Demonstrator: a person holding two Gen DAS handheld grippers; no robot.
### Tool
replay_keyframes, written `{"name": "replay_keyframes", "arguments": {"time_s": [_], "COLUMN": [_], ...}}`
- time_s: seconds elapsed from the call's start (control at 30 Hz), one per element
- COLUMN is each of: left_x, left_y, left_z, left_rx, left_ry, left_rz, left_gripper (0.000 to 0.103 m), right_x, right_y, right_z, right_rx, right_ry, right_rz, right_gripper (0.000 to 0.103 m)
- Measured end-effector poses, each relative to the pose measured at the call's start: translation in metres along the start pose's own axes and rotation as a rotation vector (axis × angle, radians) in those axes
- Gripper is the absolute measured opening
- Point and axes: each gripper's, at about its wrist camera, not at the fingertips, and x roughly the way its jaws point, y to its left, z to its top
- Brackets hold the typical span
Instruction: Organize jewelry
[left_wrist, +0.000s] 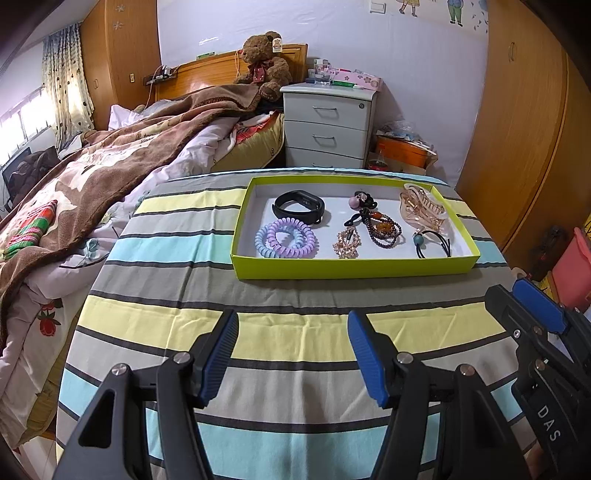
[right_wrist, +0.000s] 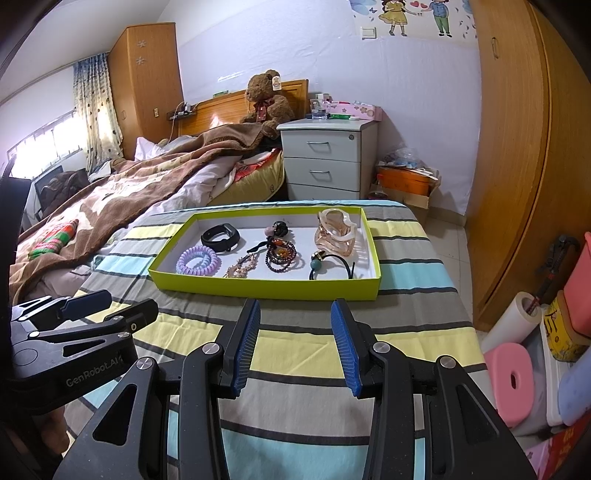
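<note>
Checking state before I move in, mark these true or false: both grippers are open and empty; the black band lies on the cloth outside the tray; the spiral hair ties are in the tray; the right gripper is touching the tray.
1. Left gripper and right gripper are open and empty. True.
2. The black band lies outside the tray. False: it is inside, at the far left.
3. The spiral hair ties are in the tray. True.
4. The right gripper touches the tray. False: striped cloth shows between them.
</note>
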Motion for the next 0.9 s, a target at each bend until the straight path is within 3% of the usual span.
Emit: {"name": "replay_keyframes", "arguments": {"time_s": [0.9], "left_x": [0.0003], "left_y": [0.0007], "left_z": [0.0021], "left_rx": [0.000], "left_ry": [0.004], "left_rz": [0.003], "left_gripper": [0.064], "right_x": [-0.0001], "right_y": [0.0000], "right_z": [0.0002], "right_rx": [0.001], "right_ry": [0.000], "right_rz": [-0.001], "right_gripper": [0.041]}}
